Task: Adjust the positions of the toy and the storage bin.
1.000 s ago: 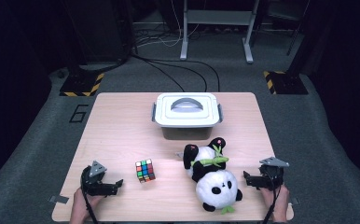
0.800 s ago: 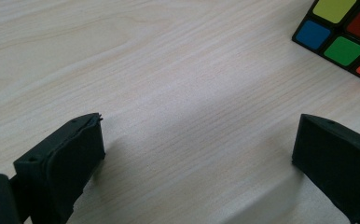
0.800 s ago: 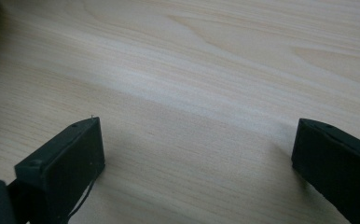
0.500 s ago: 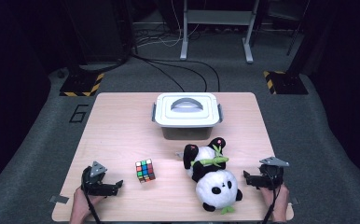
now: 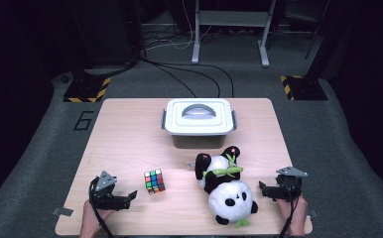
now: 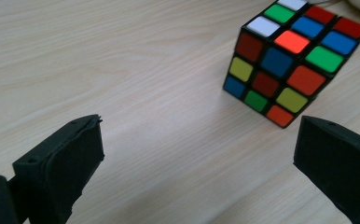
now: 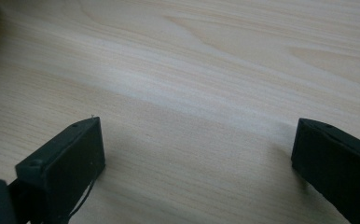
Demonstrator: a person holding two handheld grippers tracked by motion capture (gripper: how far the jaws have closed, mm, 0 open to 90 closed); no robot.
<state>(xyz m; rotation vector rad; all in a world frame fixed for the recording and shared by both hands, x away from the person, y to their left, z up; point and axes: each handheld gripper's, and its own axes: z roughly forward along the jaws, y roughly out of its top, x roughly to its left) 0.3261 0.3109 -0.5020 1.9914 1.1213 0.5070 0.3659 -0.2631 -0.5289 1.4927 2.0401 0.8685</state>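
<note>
Looking down, the high view shows the left gripper (image 5: 130, 197) near the bench's front edge beside the multicoloured puzzle cube (image 5: 154, 181), and the right gripper (image 5: 262, 189) beside the black-and-white plush panda (image 5: 225, 191), behind them a lidded grey plastic box (image 5: 198, 121). The left gripper view shows spread jaws, the cube just ahead. The right gripper view shows spread jaws over bare wood.

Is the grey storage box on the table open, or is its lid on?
Shut. The storage box has its white lid seated flat, handle down; whether its side latches are locked cannot be told.

Bare table (image 5: 125, 144) lies open on the left; the cube (image 5: 154, 181), panda (image 5: 224, 186) and lidded box (image 5: 198, 121) block the middle.
</note>
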